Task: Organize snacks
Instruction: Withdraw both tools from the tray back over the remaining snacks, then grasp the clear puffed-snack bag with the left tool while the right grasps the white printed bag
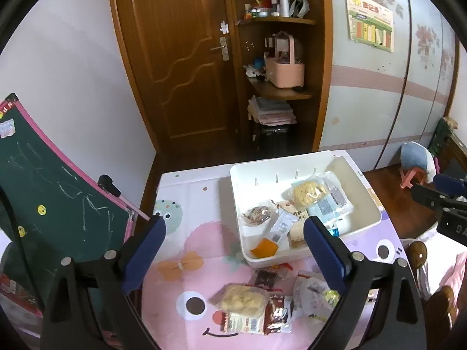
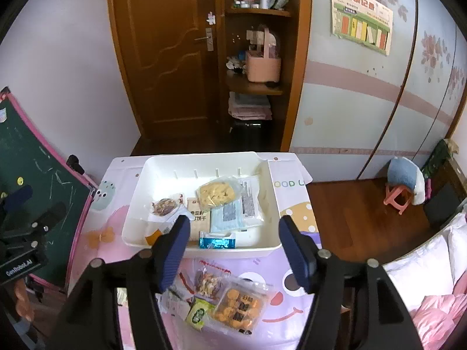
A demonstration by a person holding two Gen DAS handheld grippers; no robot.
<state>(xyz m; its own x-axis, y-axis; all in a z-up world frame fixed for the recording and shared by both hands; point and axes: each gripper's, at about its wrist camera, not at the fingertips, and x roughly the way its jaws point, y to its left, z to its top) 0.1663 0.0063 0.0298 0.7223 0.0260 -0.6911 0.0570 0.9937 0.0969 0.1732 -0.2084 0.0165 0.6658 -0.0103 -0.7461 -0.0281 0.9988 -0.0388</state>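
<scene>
- The jaws of the left gripper (image 1: 233,250) are spread wide, and nothing is held between them.
- The jaws of the right gripper (image 2: 233,250) are partly spread and empty too.
- The white bin (image 2: 140,218) is seen just past both jaws, with some snacks already inside.
- More snack packets (image 1: 251,309) are left on the bench (image 1: 186,204), below the jaws.
- One packet should be picked at a time, gripped by its middle, then lowered into a bare spot of the bin.

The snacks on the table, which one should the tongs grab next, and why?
Probably lower the right tongs, open and empty, onto the orange cookie pack. It lies loose on the table just below them, while the white bin already holds other snacks.
</scene>
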